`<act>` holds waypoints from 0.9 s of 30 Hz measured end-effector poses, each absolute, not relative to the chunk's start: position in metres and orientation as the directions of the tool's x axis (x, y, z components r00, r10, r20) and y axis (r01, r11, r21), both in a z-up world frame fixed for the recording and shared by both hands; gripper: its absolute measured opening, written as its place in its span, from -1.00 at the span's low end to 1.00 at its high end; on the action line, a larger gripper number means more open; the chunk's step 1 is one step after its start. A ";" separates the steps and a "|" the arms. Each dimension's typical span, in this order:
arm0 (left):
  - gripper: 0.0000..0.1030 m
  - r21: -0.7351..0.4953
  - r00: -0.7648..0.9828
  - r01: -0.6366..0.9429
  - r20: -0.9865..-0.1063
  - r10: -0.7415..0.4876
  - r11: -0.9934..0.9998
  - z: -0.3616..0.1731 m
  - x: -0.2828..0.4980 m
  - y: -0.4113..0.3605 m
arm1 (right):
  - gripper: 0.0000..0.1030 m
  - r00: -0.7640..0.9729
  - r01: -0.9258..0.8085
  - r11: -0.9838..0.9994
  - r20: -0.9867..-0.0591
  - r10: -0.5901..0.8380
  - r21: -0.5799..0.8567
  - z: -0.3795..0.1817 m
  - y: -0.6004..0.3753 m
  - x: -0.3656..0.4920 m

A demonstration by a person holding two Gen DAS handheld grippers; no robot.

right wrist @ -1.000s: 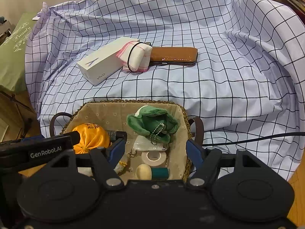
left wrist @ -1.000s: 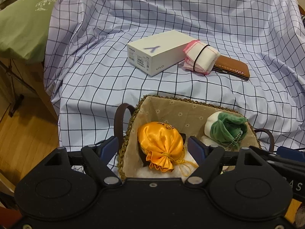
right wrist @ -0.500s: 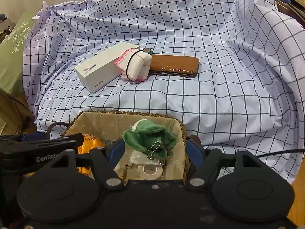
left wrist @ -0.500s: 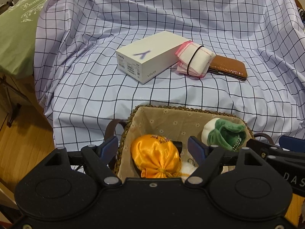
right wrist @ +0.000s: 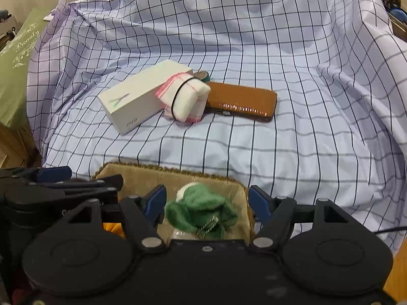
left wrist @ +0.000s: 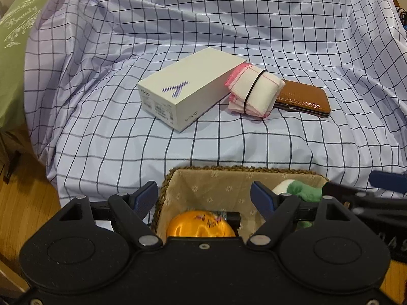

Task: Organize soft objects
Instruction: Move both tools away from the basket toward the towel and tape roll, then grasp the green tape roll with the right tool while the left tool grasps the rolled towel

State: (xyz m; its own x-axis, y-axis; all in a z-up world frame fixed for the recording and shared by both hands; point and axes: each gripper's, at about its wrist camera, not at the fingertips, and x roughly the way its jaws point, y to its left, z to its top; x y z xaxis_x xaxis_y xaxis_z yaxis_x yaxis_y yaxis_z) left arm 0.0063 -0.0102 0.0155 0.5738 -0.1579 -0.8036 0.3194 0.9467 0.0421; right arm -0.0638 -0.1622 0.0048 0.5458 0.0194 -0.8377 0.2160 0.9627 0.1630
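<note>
A woven basket point(left wrist: 216, 171) point(right wrist: 142, 169) with a beige lining sits at the near edge of the checked cloth. In it lie an orange satin pouch point(left wrist: 201, 225) and a green and white plush toy point(left wrist: 300, 190) point(right wrist: 203, 209). My left gripper point(left wrist: 203, 198) is open and empty above the basket's left half. My right gripper point(right wrist: 206, 199) is open and empty above the plush toy. A rolled white and pink cloth point(left wrist: 254, 92) point(right wrist: 185, 99) bound by a black band lies farther back on the cloth.
A white phone box point(left wrist: 188, 87) point(right wrist: 142, 100) and a brown leather case point(left wrist: 304, 99) point(right wrist: 241, 101) flank the rolled cloth. A green cushion point(left wrist: 12, 50) is at the far left. Wooden floor point(left wrist: 23, 203) shows at the lower left.
Both grippers have pulled back and up from the basket, so it sits lower in both views and less of its contents shows. Both stay open.
</note>
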 end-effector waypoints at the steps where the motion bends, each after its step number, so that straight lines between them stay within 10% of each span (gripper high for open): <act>1: 0.48 0.043 0.573 0.324 -0.804 -0.160 0.945 0.015 0.009 -0.012 | 0.38 0.548 0.215 0.964 -0.837 0.016 0.159 0.006 -0.164 -0.060; 27: 0.48 0.051 0.547 0.502 -0.792 -0.272 0.863 0.001 0.077 -0.074 | 0.38 0.653 0.134 0.991 -0.754 -0.072 0.022 0.006 -0.221 0.117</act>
State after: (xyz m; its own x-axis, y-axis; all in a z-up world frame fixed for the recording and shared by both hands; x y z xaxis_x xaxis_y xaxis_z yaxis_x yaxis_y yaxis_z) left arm 0.0774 -0.0739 0.0015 0.5470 -0.2716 -0.7918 0.5020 0.8634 0.0506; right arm 0.1171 -0.2210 0.0055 0.6533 -0.0721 -0.7536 0.1345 0.9907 0.0218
